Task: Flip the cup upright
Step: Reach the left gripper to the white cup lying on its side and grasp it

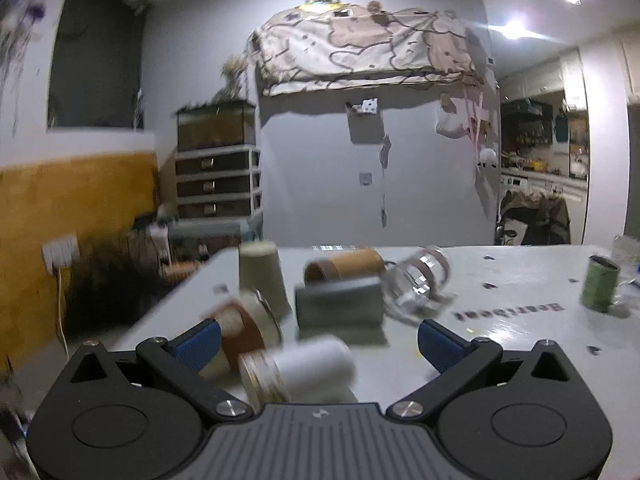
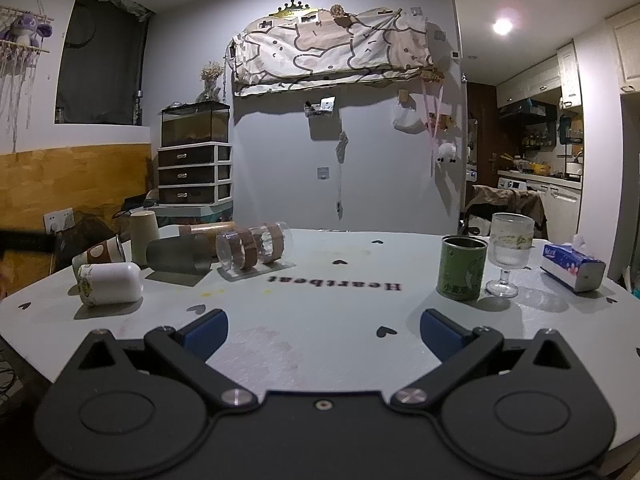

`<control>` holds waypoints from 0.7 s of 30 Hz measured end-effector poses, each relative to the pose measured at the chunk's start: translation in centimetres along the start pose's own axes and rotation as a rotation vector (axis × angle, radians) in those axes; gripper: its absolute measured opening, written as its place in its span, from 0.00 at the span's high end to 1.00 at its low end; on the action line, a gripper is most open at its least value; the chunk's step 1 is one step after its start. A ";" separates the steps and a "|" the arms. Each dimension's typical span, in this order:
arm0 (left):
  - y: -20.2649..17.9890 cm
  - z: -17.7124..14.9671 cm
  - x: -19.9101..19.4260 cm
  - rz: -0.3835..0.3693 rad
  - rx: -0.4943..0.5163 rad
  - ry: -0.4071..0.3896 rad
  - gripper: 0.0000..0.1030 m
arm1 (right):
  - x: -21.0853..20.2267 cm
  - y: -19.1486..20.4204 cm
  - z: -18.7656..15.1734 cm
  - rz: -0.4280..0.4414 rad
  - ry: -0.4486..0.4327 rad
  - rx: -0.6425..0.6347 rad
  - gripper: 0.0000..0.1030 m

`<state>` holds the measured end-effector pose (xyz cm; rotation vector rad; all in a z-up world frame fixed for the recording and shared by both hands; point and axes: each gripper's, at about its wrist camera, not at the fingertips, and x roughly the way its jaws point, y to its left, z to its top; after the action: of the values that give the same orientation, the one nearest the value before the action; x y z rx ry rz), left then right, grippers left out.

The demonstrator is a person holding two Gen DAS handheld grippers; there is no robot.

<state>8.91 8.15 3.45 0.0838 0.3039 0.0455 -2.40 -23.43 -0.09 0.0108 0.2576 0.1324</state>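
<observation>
Several cups lie tipped over at the left of the white table (image 2: pixel 320 280). A white cup (image 1: pixel 308 368) (image 2: pixel 110 283) lies on its side between the open fingers of my left gripper (image 1: pixel 320 344). Behind it lie a brown-and-white paper cup (image 1: pixel 244 326) (image 2: pixel 100 256), a grey cup (image 1: pixel 338 304) (image 2: pixel 178 258), an orange-brown cup (image 1: pixel 344 266) and a clear cup with brown bands (image 1: pixel 416 280) (image 2: pixel 250 250). A beige cup (image 1: pixel 262 276) (image 2: pixel 143 232) stands mouth down. My right gripper (image 2: pixel 324 332) is open and empty above the table's near part.
A green tin (image 2: pixel 462 268) (image 1: pixel 600 284) stands upright at the right, beside a stemmed glass (image 2: pixel 508 252) and a tissue pack (image 2: pixel 572 266). The table's left edge drops off near the cups. A drawer unit (image 2: pixel 194 172) stands against the far wall.
</observation>
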 end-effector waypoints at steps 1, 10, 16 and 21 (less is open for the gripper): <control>0.1 0.6 0.8 -0.017 0.038 0.000 0.00 | 0.0 -0.1 0.0 0.000 0.001 0.001 0.00; -1.0 1.5 7.9 -0.170 0.429 0.210 0.01 | 0.0 -0.5 -0.4 -0.007 0.010 0.014 0.00; -2.0 -1.0 11.0 -0.161 0.671 0.376 0.04 | 0.1 -0.6 -0.6 -0.003 0.017 0.016 0.00; -2.1 -2.1 13.0 -0.098 0.785 0.505 0.21 | 0.2 -0.8 -0.8 -0.001 0.021 0.019 0.00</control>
<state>20.74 7.00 -2.63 0.8442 0.8188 -0.1562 -2.33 -24.21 -0.92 0.0280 0.2796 0.1288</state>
